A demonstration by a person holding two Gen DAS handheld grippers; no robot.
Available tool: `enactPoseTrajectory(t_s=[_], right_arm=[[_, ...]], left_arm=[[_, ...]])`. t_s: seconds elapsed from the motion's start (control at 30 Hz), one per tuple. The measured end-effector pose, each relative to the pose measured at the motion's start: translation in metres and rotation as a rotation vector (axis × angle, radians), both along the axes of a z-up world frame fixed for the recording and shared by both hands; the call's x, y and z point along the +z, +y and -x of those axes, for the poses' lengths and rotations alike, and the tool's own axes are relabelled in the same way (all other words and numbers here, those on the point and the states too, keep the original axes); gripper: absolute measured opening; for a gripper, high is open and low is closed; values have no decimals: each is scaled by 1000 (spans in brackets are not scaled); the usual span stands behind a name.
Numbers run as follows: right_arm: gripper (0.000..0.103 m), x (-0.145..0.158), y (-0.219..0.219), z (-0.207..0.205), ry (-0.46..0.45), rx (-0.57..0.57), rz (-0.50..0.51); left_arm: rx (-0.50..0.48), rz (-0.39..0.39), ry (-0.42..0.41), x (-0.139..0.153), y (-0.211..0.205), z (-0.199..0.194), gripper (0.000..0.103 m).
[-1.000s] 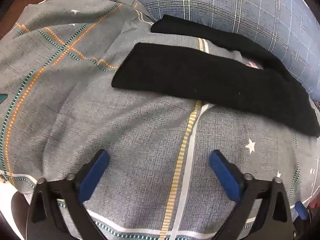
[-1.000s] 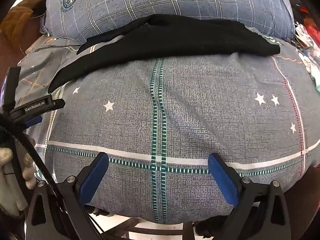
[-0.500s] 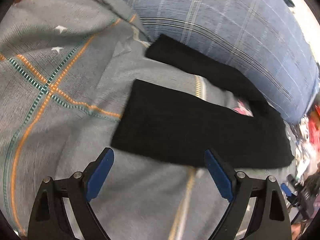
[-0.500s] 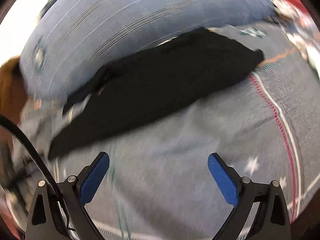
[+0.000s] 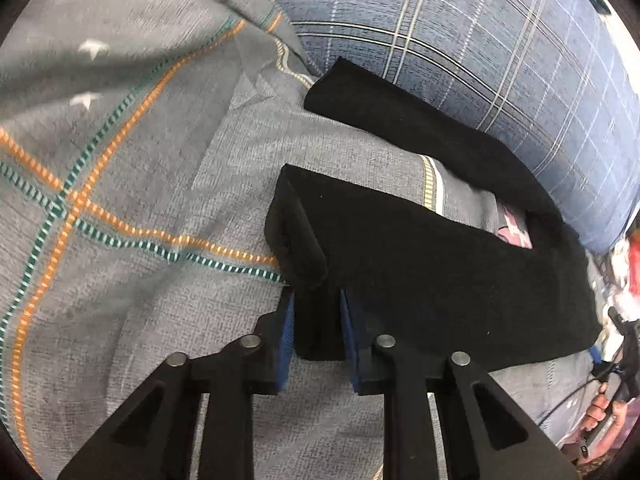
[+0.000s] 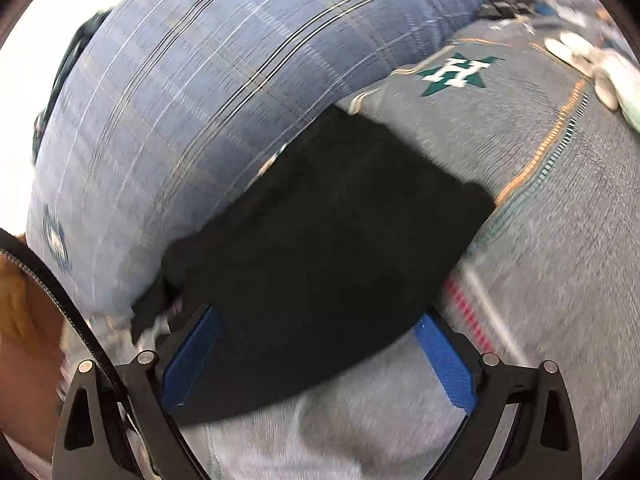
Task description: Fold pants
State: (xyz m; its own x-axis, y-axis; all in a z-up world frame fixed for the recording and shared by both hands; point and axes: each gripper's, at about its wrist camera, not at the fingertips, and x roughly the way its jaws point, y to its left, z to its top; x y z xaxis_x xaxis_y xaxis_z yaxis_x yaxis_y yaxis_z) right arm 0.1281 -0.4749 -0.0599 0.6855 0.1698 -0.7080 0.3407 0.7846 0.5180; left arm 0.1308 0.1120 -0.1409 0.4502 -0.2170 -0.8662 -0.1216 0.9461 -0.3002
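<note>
The black pants (image 5: 432, 264) lie spread on a grey patterned bedsheet (image 5: 132, 184), legs pointing left, one leg running along a blue plaid pillow. My left gripper (image 5: 316, 320) is shut on the cuff of the near leg, and the cuff edge bunches up just beyond the blue pads. In the right wrist view the waist end of the pants (image 6: 320, 248) lies between the fingers of my right gripper (image 6: 316, 356), which is open and down around the cloth edge. This view is blurred.
A large blue plaid pillow (image 5: 472, 40) lies along the far side of the pants and also shows in the right wrist view (image 6: 208, 92). Cluttered items (image 5: 628, 276) sit beyond the bed at the right. A hand (image 5: 604, 412) shows at the lower right.
Both grippers moved forward onto the pants. My left gripper went from open above the sheet to shut on the leg cuff. My right gripper stayed open and reached the waist end.
</note>
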Motion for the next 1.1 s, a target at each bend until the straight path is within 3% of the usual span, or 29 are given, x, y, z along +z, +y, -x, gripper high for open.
enactPoseTrajectory(t_s=[0.17,0.23,0.3,0.33,0.37,0.83,1.0,1.1], right_arm=[[93,-7,-27,-1,-40,-94,-103],[87,-7,-27,-5,-37,-104,-81],[53,-5,-26,-12,-3,-97,-23],[20,-7,-27,-16,34,-92,-20],[8,-8,-29,-19,36,-82,-46],[7,63,-25,57,-107,-27,-96],[2,76,-50,100,-132,-110,-58],[2,67,-77,124,-83,-178,-24]], left_arm=[[29,54,-4,-2,5,-4,31],[28,28,-5,0,3,-7,19],[45,44,-3,2,4,-7,13],[58,60,-5,5,6,-6,13],[64,65,-7,7,7,-4,12],[71,77,-115,88,5,58,12],[72,89,-105,80,7,85,12],[66,31,-51,57,3,84,14]])
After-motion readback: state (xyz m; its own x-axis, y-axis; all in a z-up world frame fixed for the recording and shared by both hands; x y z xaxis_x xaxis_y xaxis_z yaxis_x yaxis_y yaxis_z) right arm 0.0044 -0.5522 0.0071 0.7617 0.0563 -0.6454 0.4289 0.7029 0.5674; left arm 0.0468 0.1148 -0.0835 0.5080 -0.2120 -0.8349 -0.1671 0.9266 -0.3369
